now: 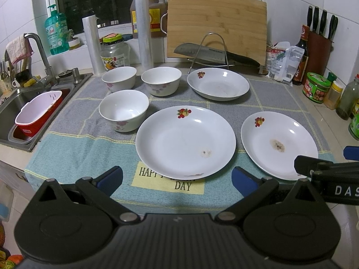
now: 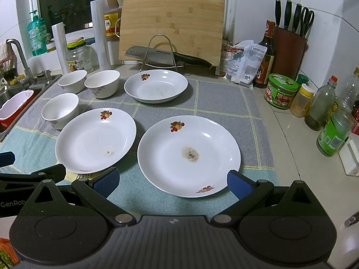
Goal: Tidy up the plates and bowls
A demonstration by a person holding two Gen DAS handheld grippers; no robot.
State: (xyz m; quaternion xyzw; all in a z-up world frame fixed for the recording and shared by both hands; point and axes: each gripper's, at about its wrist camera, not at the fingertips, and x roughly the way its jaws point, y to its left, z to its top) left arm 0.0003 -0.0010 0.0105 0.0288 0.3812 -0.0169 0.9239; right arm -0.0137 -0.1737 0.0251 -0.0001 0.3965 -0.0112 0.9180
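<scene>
Left gripper (image 1: 177, 179) spread wide, empty, level above the mat's (image 1: 78, 148) near edge before the middle plate (image 1: 185, 142). Right gripper (image 2: 173, 180) equally wide, empty, facing the right plate (image 2: 189, 155). White plates with fruit prints, brown stains in the two near ones. Three plates: two in front, the far plate (image 1: 218, 83) behind. Three white floral bowls (image 1: 124, 109) clustered left, near the sink (image 1: 13, 103).
</scene>
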